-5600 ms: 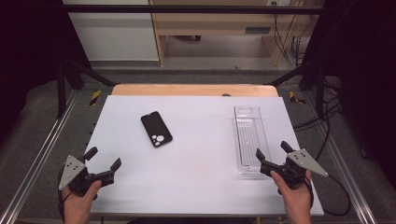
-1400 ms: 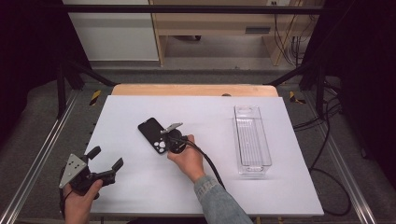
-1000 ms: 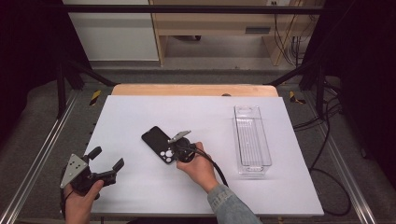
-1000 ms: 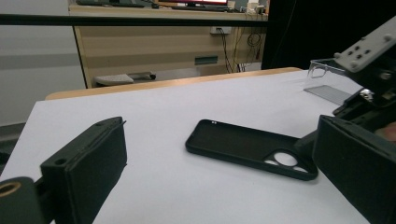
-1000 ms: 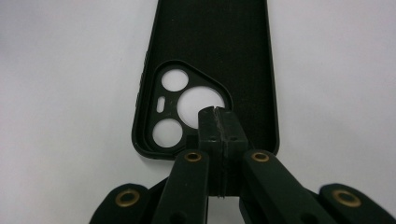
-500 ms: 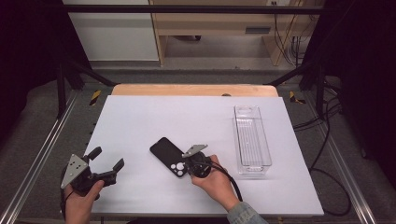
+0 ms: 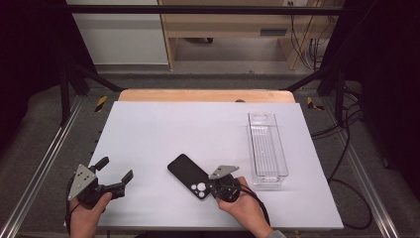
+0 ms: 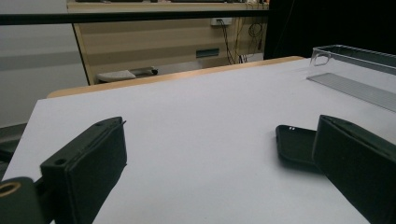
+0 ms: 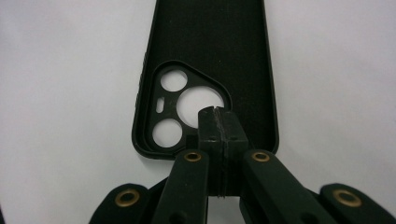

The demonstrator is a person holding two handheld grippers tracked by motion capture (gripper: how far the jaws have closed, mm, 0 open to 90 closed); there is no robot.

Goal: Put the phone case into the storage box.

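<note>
Wide open counter [image 7: 163, 124] across the far and left stretches; only the clear bin [image 7: 267, 148] blocks the right edge, and the phone case [image 7: 190, 176] sits mid-front, narrowing that lane.

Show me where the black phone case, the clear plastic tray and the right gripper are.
black phone case [image 7: 187, 171]: high view, middle of its flat back.
clear plastic tray [image 7: 268, 148]: high view, its ribbed floor.
right gripper [image 9: 217, 122]: right gripper view, between its shut fingers.
</note>
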